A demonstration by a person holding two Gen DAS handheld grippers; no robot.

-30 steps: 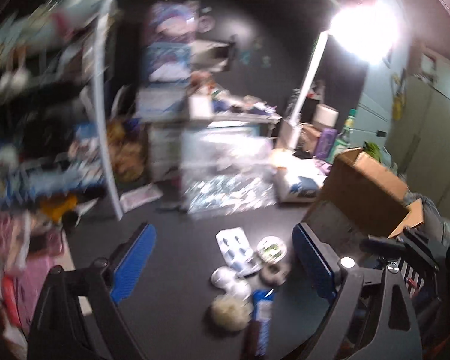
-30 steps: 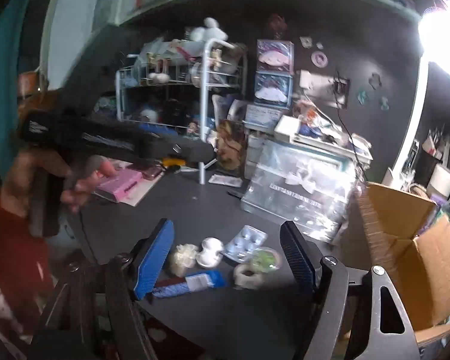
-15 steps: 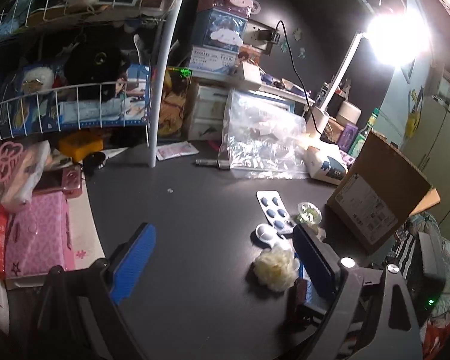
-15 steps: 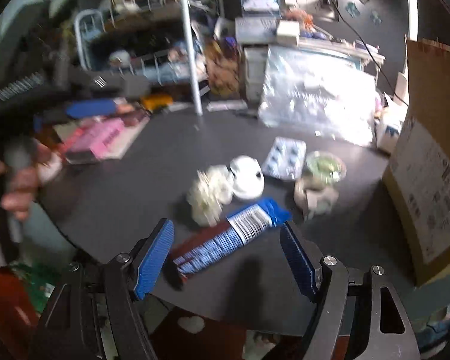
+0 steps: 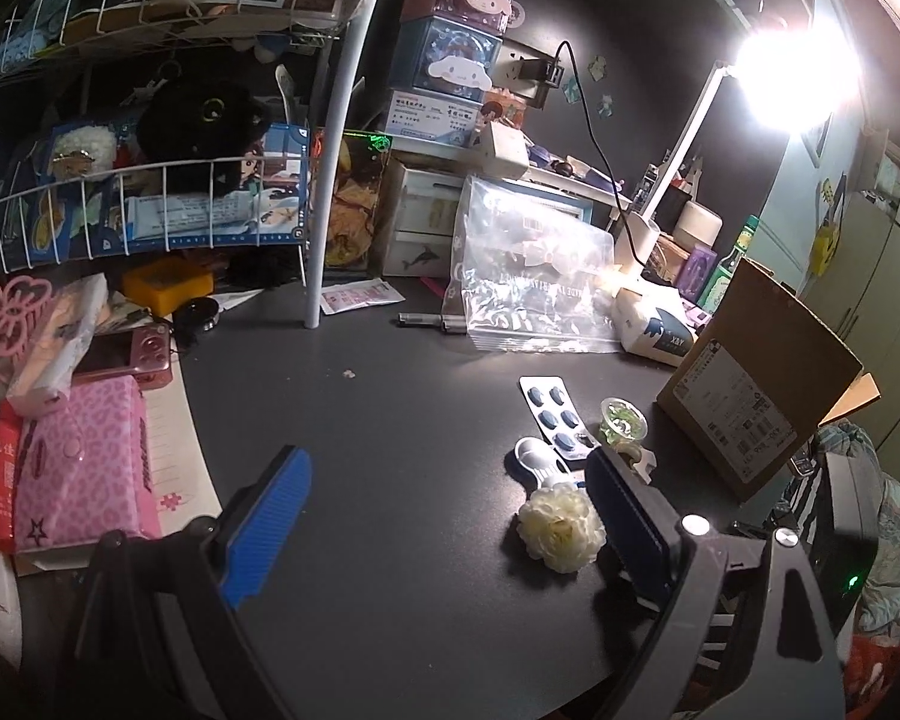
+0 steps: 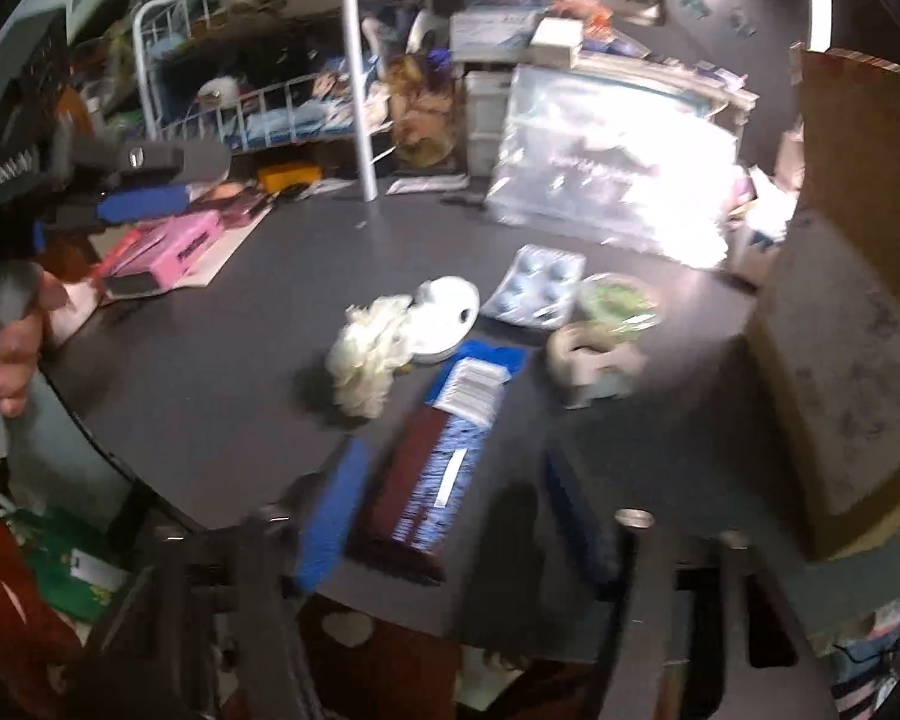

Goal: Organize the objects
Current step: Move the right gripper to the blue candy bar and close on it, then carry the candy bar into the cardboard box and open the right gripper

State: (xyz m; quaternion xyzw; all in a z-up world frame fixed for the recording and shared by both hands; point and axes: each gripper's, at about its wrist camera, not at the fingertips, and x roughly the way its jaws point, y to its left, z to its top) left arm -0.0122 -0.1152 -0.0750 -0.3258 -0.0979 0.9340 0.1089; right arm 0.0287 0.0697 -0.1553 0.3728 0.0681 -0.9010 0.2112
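My right gripper (image 6: 456, 516) gaping, straddling bar (image 6: 438, 456) on tabletop (image 6: 210, 372) (blurred); flower (image 6: 366, 354) at 11. Left gripper (image 5: 444, 516) gaping, empty.

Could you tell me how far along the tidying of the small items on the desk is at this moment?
Nothing looks put away yet. The flower, white case, blister pack, green cup, tape roll and snack bar all lie on the table. The right gripper, open, straddles the bar; the left gripper is open and empty.

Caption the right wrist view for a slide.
Open right gripper straddles a blue-and-brown snack bar on the dark table, beside a cream flower.
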